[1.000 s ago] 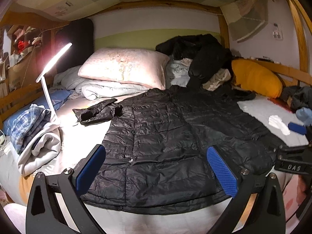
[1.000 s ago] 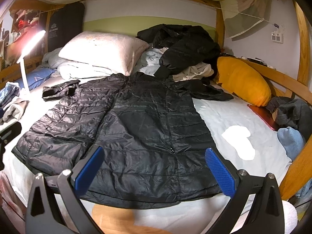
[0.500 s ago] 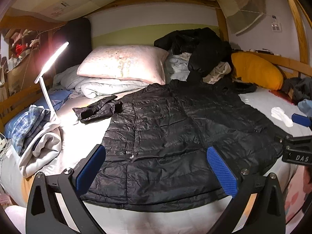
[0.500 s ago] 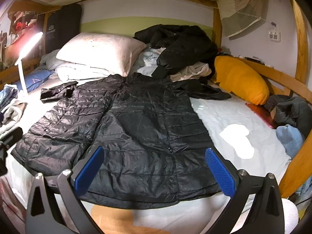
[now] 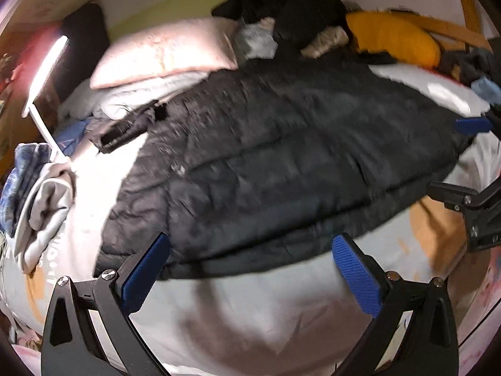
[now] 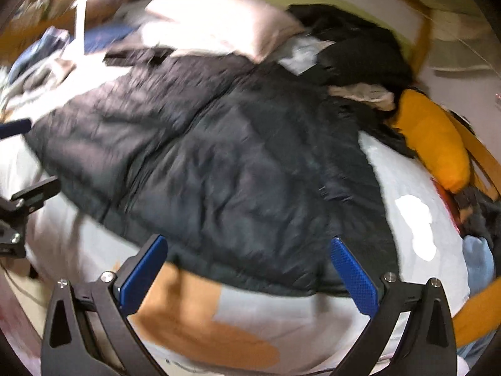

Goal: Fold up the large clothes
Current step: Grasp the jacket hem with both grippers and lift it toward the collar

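A black quilted puffer jacket (image 5: 266,169) lies spread flat on the bed, hem toward me, one sleeve (image 5: 125,128) stretched out to the far left. My left gripper (image 5: 250,275) is open, hovering over the sheet just short of the hem's left part. In the right wrist view the same jacket (image 6: 225,163) fills the middle, and my right gripper (image 6: 250,272) is open at the hem's right part, holding nothing. Each view shows the other gripper at its edge: right gripper (image 5: 472,206), left gripper (image 6: 18,206). Both views are blurred by motion.
A pale pillow (image 5: 169,53), a heap of dark clothes (image 5: 291,9) and an orange cushion (image 5: 394,40) sit at the head of the bed. A lit desk lamp (image 5: 43,75) and folded clothes (image 5: 40,194) lie left. A wooden rail (image 6: 482,163) borders the right side.
Both grippers have tilted downward and swung toward the jacket's hem; the views now blur and look at the near sheet. Both stayed open, and the jacket lies as before.
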A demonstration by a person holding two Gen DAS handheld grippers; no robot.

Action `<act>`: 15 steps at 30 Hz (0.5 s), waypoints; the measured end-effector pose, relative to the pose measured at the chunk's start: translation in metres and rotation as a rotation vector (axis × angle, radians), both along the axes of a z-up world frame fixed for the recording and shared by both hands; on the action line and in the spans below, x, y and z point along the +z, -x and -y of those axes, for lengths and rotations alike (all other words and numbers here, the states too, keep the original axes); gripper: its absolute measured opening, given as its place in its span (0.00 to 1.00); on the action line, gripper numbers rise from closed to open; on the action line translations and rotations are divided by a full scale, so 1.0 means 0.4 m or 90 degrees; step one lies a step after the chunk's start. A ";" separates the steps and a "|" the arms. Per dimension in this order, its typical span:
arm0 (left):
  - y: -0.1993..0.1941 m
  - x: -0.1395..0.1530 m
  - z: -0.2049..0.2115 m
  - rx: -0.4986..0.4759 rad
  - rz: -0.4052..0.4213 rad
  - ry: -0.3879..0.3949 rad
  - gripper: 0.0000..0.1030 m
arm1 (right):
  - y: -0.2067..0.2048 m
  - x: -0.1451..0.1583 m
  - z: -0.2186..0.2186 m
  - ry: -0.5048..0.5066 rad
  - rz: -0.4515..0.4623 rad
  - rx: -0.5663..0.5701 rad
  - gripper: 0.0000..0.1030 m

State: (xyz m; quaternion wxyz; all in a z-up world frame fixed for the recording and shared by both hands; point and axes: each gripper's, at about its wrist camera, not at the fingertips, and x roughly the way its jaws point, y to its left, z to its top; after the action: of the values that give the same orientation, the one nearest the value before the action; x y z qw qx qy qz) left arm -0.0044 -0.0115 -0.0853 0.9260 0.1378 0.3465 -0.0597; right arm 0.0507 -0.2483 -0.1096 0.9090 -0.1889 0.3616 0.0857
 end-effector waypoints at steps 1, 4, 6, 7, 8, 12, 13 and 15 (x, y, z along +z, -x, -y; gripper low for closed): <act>0.000 -0.011 0.004 -0.005 -0.005 -0.014 1.00 | 0.003 -0.010 -0.008 0.011 -0.005 0.008 1.00; -0.002 -0.044 0.020 -0.013 -0.024 -0.050 1.00 | 0.005 -0.039 -0.027 0.052 -0.009 0.015 1.00; -0.008 -0.059 0.026 -0.015 -0.036 -0.064 1.00 | -0.003 -0.054 -0.034 0.077 -0.014 0.010 1.00; -0.012 -0.064 0.028 -0.014 -0.037 -0.071 1.00 | -0.010 -0.059 -0.033 0.092 -0.016 0.003 1.00; -0.015 -0.065 0.030 -0.011 -0.034 -0.078 1.00 | -0.015 -0.065 -0.034 0.110 -0.010 -0.007 1.00; -0.035 -0.055 0.028 0.005 -0.017 -0.099 1.00 | -0.025 -0.062 -0.033 0.127 0.006 -0.020 1.00; -0.042 -0.051 0.022 0.012 -0.015 -0.098 1.00 | -0.030 -0.059 -0.029 0.125 0.007 -0.027 1.00; -0.057 -0.048 0.005 0.029 -0.022 -0.087 1.00 | -0.045 -0.048 -0.013 0.130 0.019 -0.057 1.00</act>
State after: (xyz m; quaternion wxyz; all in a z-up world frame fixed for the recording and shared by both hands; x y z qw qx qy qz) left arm 0.0186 -0.0136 -0.1044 0.9092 0.1919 0.3690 -0.0171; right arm 0.0687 -0.2432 -0.1286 0.8933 -0.2652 0.3628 0.0046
